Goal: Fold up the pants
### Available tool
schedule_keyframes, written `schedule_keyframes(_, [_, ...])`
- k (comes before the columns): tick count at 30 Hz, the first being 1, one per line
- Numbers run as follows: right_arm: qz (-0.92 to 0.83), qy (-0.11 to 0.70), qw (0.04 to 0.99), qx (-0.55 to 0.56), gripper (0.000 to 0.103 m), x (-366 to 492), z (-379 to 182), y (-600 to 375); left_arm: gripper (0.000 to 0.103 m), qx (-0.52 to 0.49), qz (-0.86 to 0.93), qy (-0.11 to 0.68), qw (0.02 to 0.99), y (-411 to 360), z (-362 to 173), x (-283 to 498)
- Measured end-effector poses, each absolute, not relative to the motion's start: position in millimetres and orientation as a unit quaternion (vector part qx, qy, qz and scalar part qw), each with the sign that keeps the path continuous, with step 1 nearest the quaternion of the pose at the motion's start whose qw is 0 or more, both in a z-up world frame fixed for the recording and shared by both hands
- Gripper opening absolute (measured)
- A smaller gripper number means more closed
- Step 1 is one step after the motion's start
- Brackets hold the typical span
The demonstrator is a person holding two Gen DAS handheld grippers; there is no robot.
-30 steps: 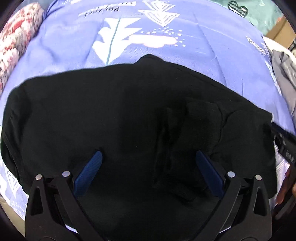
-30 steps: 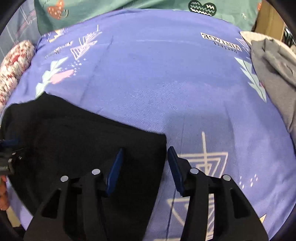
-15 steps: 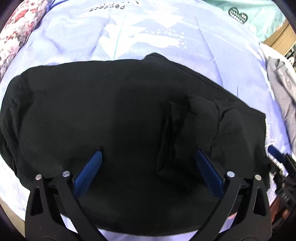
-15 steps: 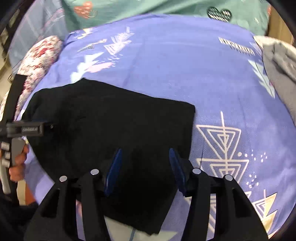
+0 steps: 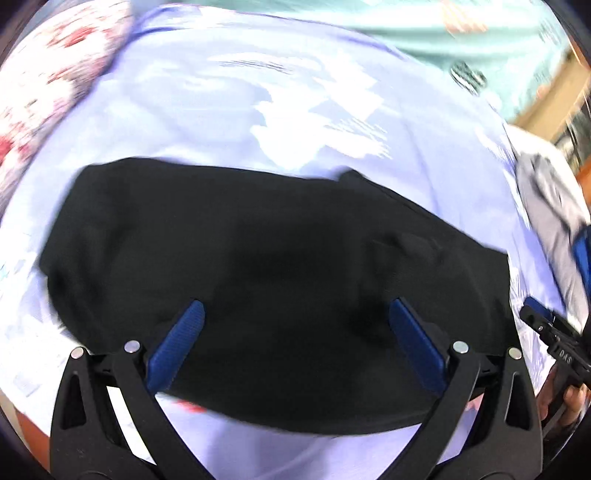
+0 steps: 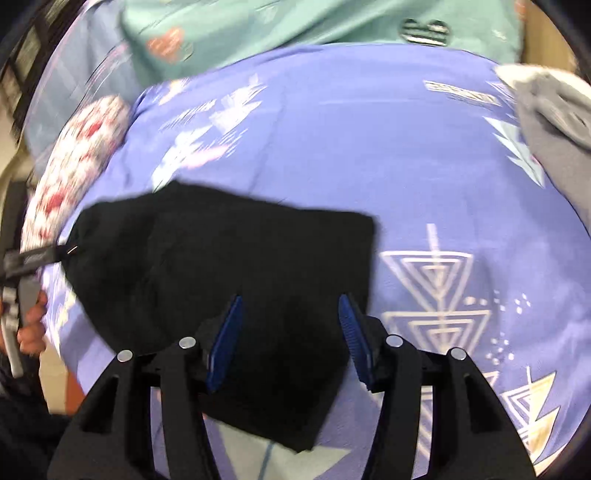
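The left gripper (image 5: 295, 332) hangs above the black pants (image 5: 258, 266), jaws spread wide, nothing between them. The right gripper (image 6: 290, 328) is likewise released over the pants' (image 6: 229, 266) right part, pads clear of the cloth. The pants lie folded flat on a purple patterned bedsheet (image 6: 388, 147). A floral pillow (image 6: 74, 166) sits to the left, a grey garment (image 6: 554, 129) at the right edge, and teal bedding (image 6: 295, 26) beyond. Nothing blocks either gripper.
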State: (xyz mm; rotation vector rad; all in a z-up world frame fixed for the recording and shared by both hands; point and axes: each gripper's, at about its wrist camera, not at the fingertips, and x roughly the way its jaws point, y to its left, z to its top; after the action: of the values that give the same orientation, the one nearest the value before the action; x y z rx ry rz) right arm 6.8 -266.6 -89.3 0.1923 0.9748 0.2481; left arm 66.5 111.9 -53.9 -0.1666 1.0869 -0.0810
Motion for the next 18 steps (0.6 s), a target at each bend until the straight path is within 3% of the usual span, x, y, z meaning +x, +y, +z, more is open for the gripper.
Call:
schedule_keyframes(9, [0.114,0.472,0.862,0.147,0.06,20,-91,-272,0.101,-0.203,0.089,0.495,0.84,262,-51,32])
schedule_keyframes(18, [0.119,0.467,0.865,0.137,0.061,19,-81,-258,0.095,-0.239,0.083,0.521,0.815,262,-93,27])
